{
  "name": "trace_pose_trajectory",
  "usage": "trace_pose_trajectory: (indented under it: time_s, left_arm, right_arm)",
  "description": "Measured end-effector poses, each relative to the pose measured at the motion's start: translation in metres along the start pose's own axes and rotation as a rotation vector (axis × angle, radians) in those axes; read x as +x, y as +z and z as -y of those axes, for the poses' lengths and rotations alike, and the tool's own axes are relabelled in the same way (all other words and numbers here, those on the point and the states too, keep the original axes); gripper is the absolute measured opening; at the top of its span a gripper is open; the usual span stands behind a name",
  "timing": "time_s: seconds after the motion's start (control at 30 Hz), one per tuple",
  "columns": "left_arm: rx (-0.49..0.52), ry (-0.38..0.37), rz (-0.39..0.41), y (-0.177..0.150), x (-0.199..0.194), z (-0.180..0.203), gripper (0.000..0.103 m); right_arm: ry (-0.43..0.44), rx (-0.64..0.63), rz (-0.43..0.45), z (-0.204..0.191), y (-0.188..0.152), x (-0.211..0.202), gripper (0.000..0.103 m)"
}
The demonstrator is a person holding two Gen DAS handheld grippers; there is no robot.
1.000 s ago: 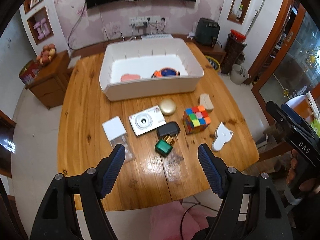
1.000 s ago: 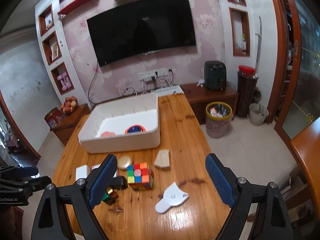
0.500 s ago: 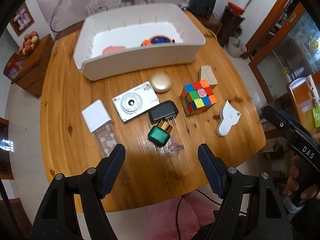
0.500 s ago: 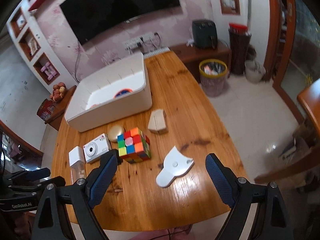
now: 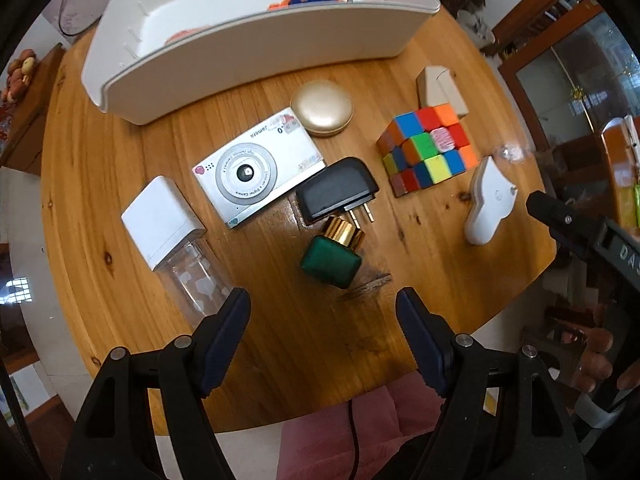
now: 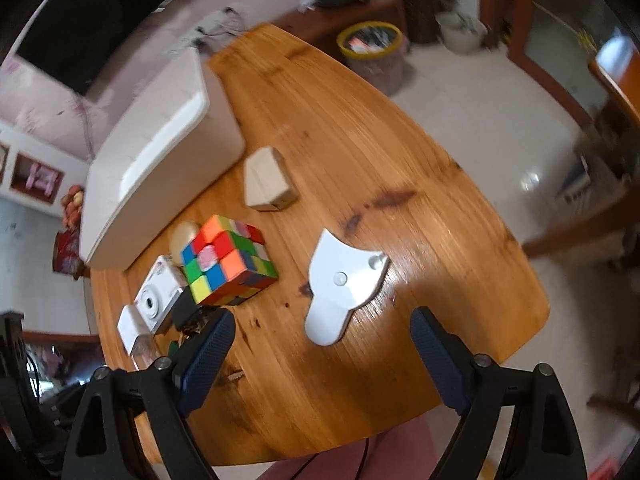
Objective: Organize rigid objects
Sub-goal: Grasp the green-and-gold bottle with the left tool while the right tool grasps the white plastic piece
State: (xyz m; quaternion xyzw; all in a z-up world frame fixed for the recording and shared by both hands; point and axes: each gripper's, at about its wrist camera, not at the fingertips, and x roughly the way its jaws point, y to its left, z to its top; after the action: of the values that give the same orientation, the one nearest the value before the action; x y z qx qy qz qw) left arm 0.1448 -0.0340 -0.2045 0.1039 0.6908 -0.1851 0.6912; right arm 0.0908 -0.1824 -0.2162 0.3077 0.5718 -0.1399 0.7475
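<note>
On the wooden table point(image 5: 304, 344) lie a green perfume bottle point(image 5: 330, 260), a black charger point(image 5: 338, 191), a silver camera point(image 5: 256, 170), a gold compact point(image 5: 322, 107), a colour cube point(image 5: 428, 148), a white flat piece point(image 5: 488, 204), a beige wedge point(image 5: 438, 86) and a clear bottle with white cap point(image 5: 172, 228). My left gripper point(image 5: 323, 312) is open, just short of the green bottle. My right gripper point(image 6: 322, 330) is open, just short of the white flat piece point(image 6: 340, 284), with the cube point(image 6: 226, 260) to its left.
A white bin point(image 5: 256, 36) stands at the far side of the table and holds an orange-blue item point(image 5: 308, 0) and a pink one. The table's near edge lies under both grippers. A yellow-rimmed waste bin point(image 6: 370, 46) stands on the floor beyond the table.
Both grippers have dropped and moved forward toward the table, so the objects loom larger. Both stay open. No object has moved.
</note>
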Motion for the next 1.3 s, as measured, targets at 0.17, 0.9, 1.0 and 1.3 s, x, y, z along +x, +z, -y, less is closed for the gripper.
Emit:
trace_pose_trajectory:
  time_s: [0.17, 0.9, 1.0, 1.3]
  left_arm:
    - [0.017, -0.002, -0.054, 0.012, 0.015, -0.006, 0.078]
    - [-0.117, -0.049, -0.23, 0.041, 0.063, -0.014, 0.077]
    - [-0.155, -0.055, -0.229, 0.05, 0.065, -0.018, 0.073]
    - [-0.269, -0.054, -0.256, 0.057, 0.074, -0.031, 0.053]
  right_arm:
    - [-0.024, 0.088, -0.048, 0.003, 0.005, 0.018, 0.083]
    - [-0.088, 0.229, -0.226, 0.022, 0.03, 0.064, 0.063]
    - [-0.085, 0.208, -0.237, 0.021, 0.033, 0.066, 0.061]
    - [-0.135, 0.12, -0.303, 0.012, 0.042, 0.073, 0.056]
